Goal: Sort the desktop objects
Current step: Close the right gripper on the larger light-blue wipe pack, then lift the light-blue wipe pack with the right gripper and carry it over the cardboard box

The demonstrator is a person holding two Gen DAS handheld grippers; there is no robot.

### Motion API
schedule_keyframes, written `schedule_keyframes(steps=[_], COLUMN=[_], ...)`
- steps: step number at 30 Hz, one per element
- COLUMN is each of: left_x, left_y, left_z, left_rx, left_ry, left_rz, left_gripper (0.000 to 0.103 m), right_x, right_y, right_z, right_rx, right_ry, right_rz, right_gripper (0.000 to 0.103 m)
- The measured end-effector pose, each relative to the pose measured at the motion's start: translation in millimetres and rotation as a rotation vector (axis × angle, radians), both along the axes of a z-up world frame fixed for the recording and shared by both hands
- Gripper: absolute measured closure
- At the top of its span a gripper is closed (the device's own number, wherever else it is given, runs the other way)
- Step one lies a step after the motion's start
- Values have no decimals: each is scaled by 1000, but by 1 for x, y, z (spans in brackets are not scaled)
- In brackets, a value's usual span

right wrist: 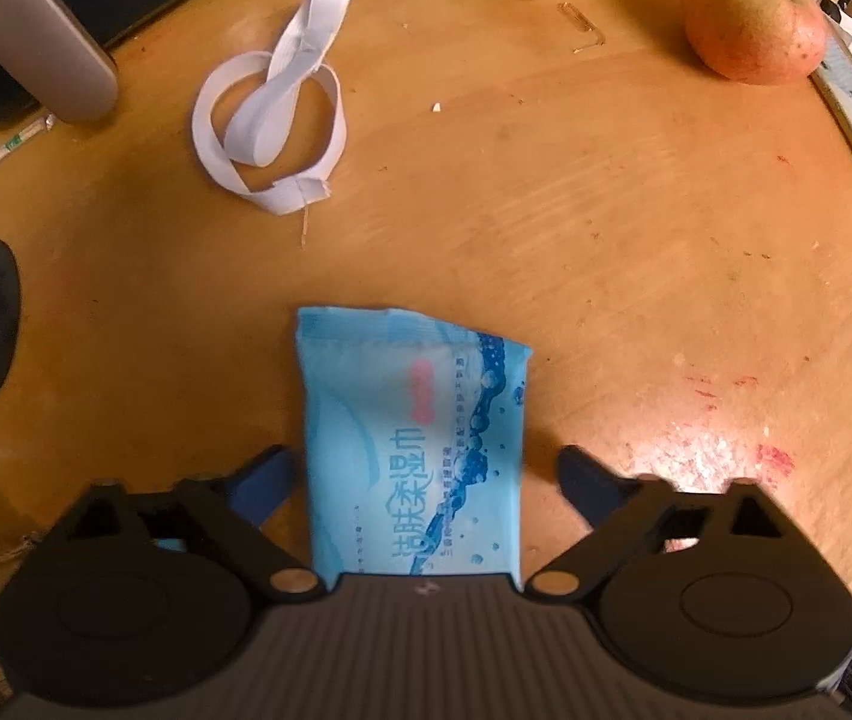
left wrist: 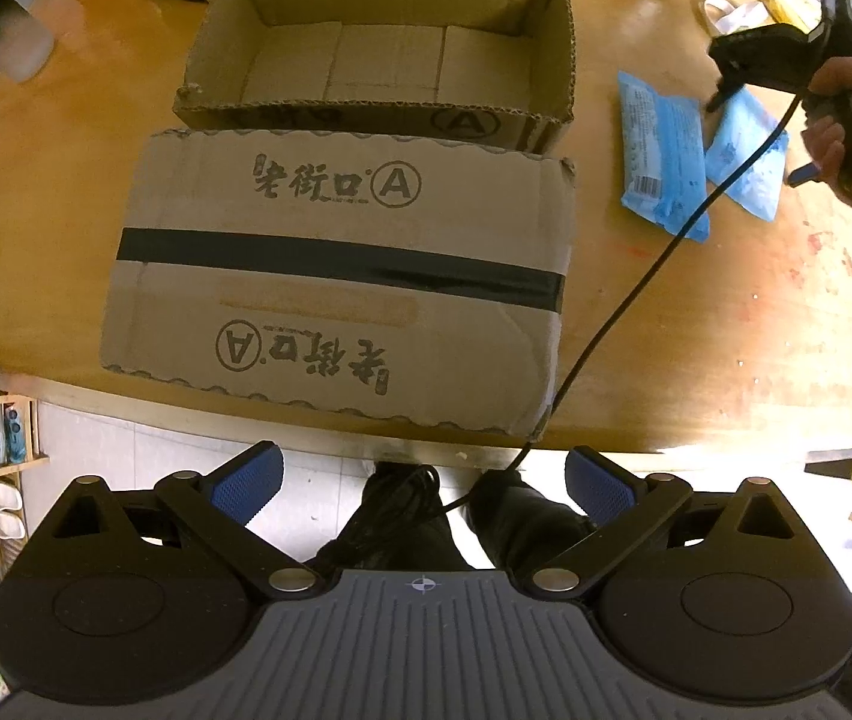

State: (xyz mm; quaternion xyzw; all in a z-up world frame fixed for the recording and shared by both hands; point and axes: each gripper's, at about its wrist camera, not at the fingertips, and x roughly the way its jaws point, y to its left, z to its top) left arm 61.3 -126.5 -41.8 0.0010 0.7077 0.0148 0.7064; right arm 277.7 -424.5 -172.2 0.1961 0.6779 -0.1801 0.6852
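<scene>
Left wrist view: looks steeply down from high above the bench [left wrist: 696,330] edge — two cardboard boxes [left wrist: 354,276] ahead. Right wrist view: down from close above the bench. Both views share the blue wipes packet [right wrist: 414,444] — small and far right in the left view.

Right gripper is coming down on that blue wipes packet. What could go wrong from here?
1. The right gripper straddles the wet wipes packet, pads not yet pressing; the soft pack may buckle or slip.
2. A second blue packet lies against it and could get dragged along.
3. The black cable crosses the table toward the open cardboard box and may snag.
</scene>
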Motion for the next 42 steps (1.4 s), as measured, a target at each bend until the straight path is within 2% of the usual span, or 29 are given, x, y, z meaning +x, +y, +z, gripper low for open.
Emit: schedule_keyframes(steps=[1, 11, 30, 33, 42], left_x=[-1, -4, -8, -8, -8], left_y=[0, 3, 12, 13, 21], left_z=[0, 4, 9, 10, 15], left_rx=[-1, -9, -38, -44, -62], left_ry=[-1, -20, -42, -46, -65], left_rz=[2, -2, -5, -6, -9], left_gripper=[0, 0, 0, 0, 0], right_x=[1, 3, -3, -22, -31], right_y=[0, -6, -7, -3, -1], right_z=[2, 6, 54, 59, 100], right_rx=[2, 25, 36, 37, 46], right_ry=[0, -3, -24, -32, -63], right_rz=[1, -1, 32, 44, 68], right_gripper=[30, 37, 37, 37, 37])
